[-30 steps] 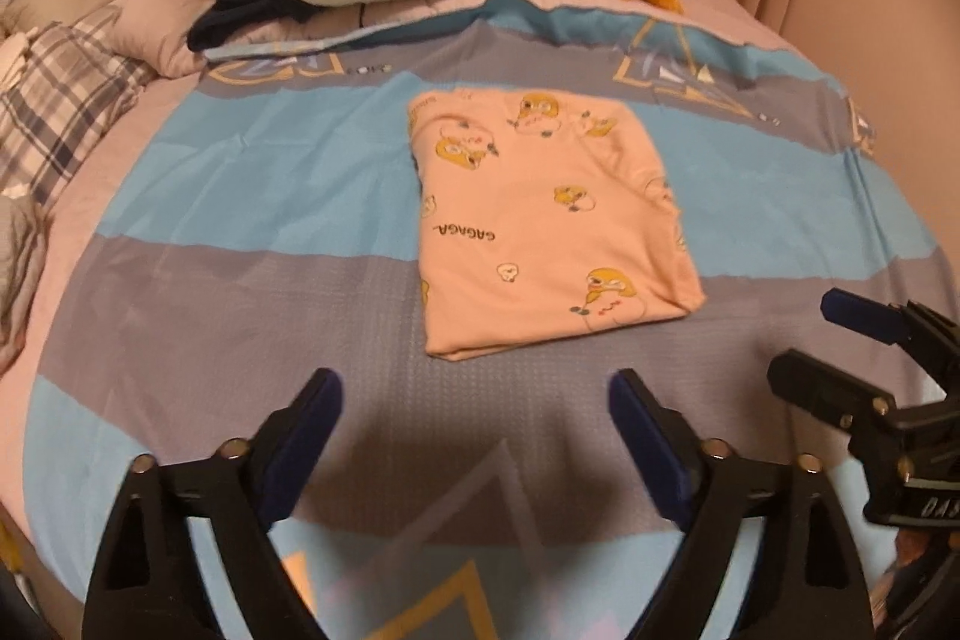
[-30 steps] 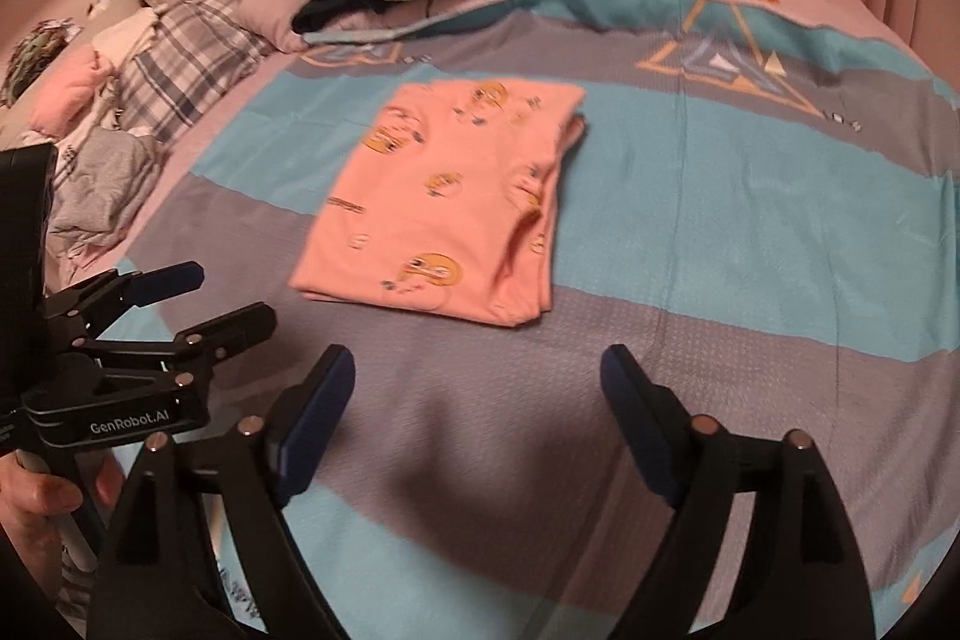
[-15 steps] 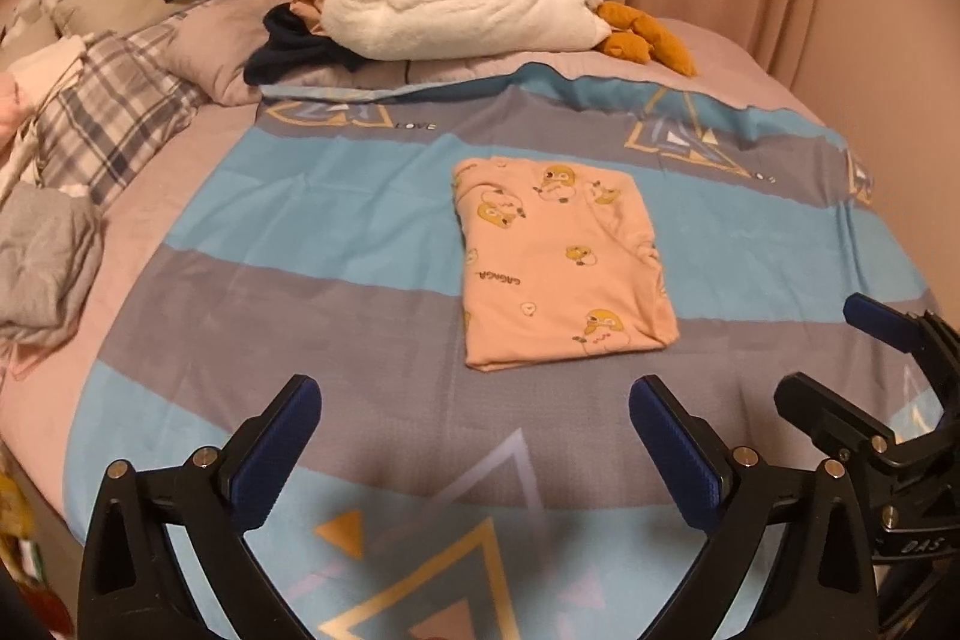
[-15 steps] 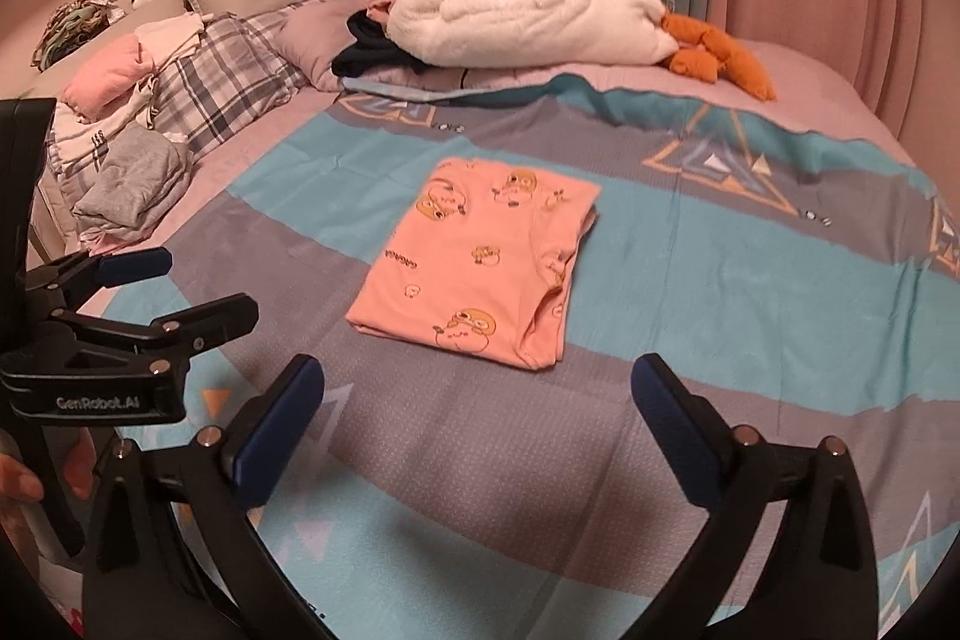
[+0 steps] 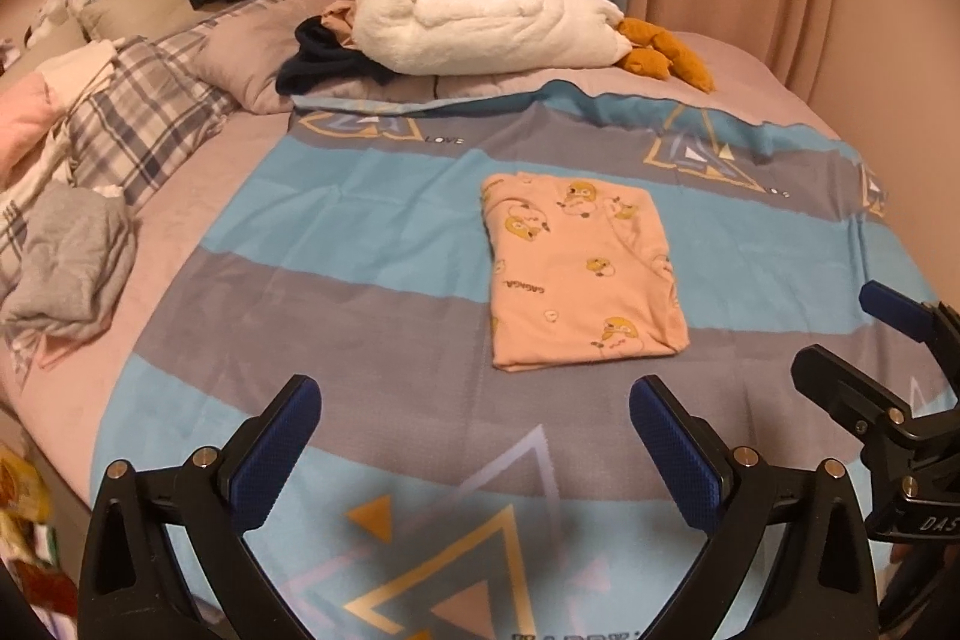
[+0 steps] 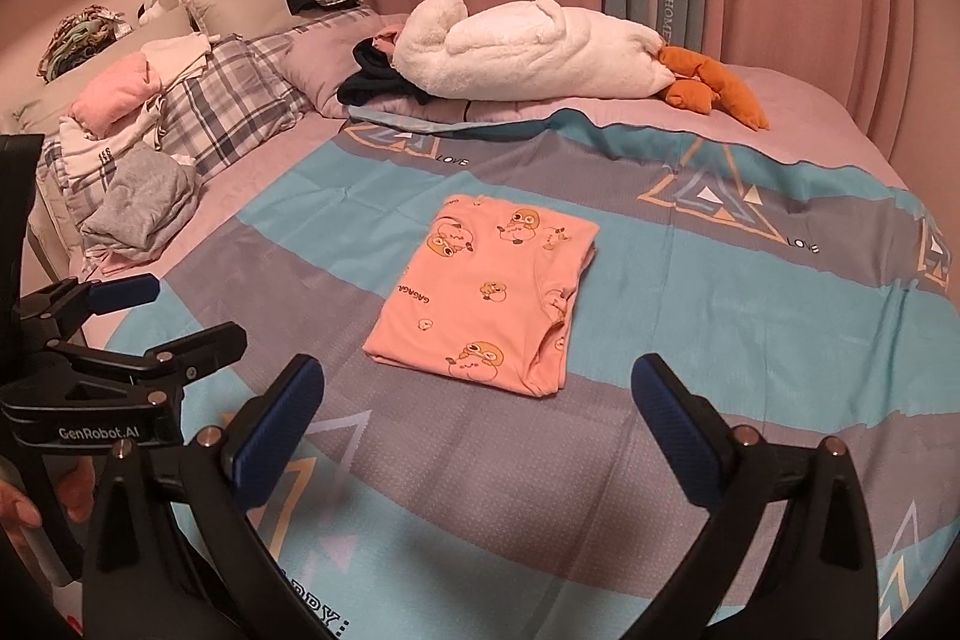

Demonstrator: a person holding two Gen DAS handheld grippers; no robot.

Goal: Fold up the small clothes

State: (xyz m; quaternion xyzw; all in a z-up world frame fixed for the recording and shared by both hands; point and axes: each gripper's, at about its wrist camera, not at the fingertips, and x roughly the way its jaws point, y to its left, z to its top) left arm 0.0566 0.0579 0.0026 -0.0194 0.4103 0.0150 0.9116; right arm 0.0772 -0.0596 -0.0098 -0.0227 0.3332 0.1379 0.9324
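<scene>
I see the striped bedspread (image 5: 372, 244) filling both views, with the white plush goose (image 6: 528, 52) lying at its far edge. The folded peach garment (image 5: 579, 274) rests flat mid-bed, well clear of my left gripper (image 5: 474, 451) and right gripper (image 6: 480, 427), both spread wide and holding nothing.

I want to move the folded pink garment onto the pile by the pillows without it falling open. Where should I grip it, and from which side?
Probably the near short edge of the pink garment, pinching all layers together, coming in low from the front where both open grippers, left gripper and right gripper, already face it. It lies flat on the blanket; the layered edges gape along its right side, so one gripper near that corner should keep it shut.
</scene>
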